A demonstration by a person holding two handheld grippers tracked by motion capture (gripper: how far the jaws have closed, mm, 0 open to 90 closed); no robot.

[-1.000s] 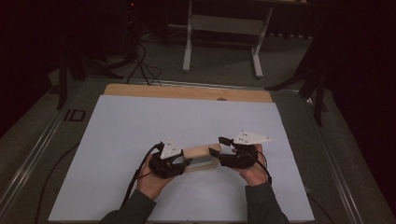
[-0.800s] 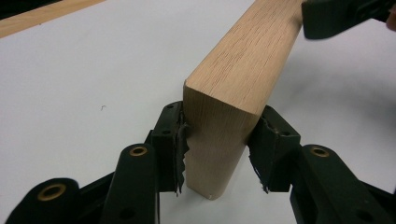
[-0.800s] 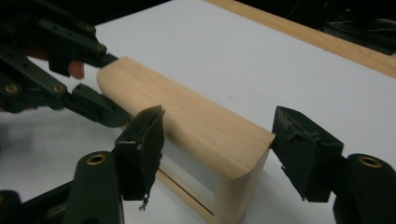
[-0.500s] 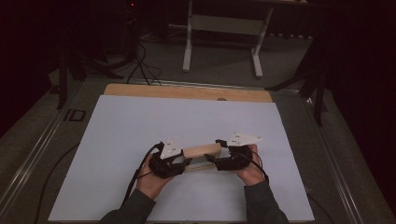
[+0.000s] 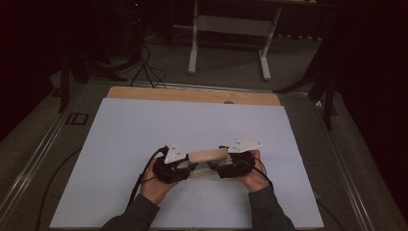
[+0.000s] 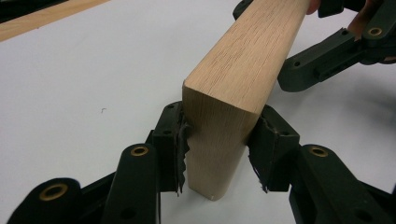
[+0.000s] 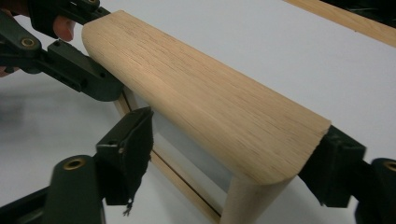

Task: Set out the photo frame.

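Note:
A light wooden frame [image 5: 207,155] with a rounded top rail [image 7: 201,102] lies across the white table sheet [image 5: 192,120], between both hands. My left gripper [image 5: 189,167] is shut on the frame's left post [image 6: 233,93], a pad pressed on each side of it. My right gripper [image 5: 220,168] is at the frame's other end. Its jaws have just been opening, and that end stands between them. Its left pad [image 7: 135,140] hangs clear of the wood, so it is open. The left gripper [image 7: 70,70] shows far off in the right gripper view, and the right gripper [image 6: 322,60] in the left gripper view.
The white sheet covers a wooden tabletop whose bare far edge [image 5: 192,94] shows. A metal stand [image 5: 231,29] is on the floor beyond the table. Cables [image 5: 139,183] trail from the left gripper toward the near edge.
The right hand has sunk a little at the frame's right end. The left hand and the frame have stayed where they were.

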